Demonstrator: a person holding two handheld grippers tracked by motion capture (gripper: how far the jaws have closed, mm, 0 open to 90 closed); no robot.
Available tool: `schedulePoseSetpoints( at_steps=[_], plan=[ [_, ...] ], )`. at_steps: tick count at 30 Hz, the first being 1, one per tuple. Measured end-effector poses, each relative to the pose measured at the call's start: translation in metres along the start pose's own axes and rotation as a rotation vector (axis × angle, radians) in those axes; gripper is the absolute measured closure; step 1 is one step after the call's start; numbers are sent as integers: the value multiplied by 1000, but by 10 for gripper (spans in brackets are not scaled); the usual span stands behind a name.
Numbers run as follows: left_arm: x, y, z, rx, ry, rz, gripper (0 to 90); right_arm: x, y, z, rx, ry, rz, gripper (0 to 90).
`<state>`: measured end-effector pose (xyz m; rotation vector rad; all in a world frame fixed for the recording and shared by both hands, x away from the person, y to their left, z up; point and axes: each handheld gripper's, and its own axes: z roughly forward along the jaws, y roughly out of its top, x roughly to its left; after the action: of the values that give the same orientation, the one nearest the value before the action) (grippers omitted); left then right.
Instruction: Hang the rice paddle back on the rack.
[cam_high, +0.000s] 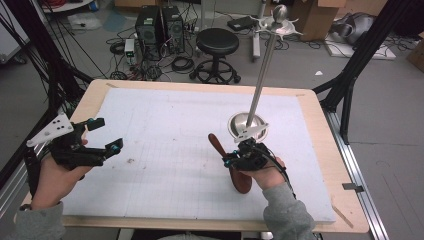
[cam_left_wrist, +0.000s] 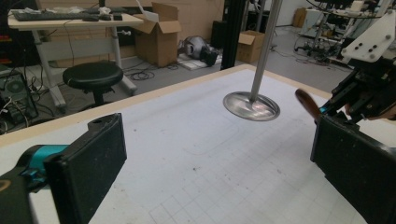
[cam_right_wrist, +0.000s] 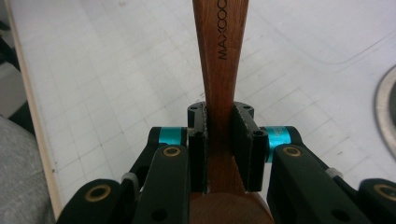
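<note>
Wooden spoon (cam_right_wrist: 220, 56) clamped in right hand-held gripper (cam_right_wrist: 219, 140), steel stand base (cam_high: 247, 125) just beyond

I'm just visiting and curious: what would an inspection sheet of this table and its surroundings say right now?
Surface: white gridded mat on a wooden table, a few dark specks.
Job's things: wooden spoon; metal stand with an upright pole.
Clutter: nothing seen.
Grippers: left gripper open and holding nothing; right gripper shut on the spoon's handle.
Cables: a black cable along the right hand.
Surroundings: black stool, computer towers, cardboard boxes.
</note>
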<state>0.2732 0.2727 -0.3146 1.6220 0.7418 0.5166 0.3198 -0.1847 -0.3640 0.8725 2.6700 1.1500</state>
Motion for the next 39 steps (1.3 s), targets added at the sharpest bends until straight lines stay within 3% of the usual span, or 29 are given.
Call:
schedulePoseSetpoints(
  at_steps=[7,17,22,26,32,39],
  plan=[
    [0,0,1,1,4,0,39,-10,-2,-33,-137,27,0,774],
    [-1,-1,2,4,3,2,39,-27,-1,-71,-221,15,-4,774],
    [-2,-2,5,18,-11,4,39,-40,3,-86,-239,19,-21,774],
    [-3,-3,6,25,-9,7,39,-50,6,-94,-230,-11,-17,775],
    [-4,-5,7,18,-21,-17,39,-64,10,-109,-277,19,-18,775],
    [-8,-4,6,20,-26,-3,39,-77,21,-129,-288,-19,-20,775]
  ],
)
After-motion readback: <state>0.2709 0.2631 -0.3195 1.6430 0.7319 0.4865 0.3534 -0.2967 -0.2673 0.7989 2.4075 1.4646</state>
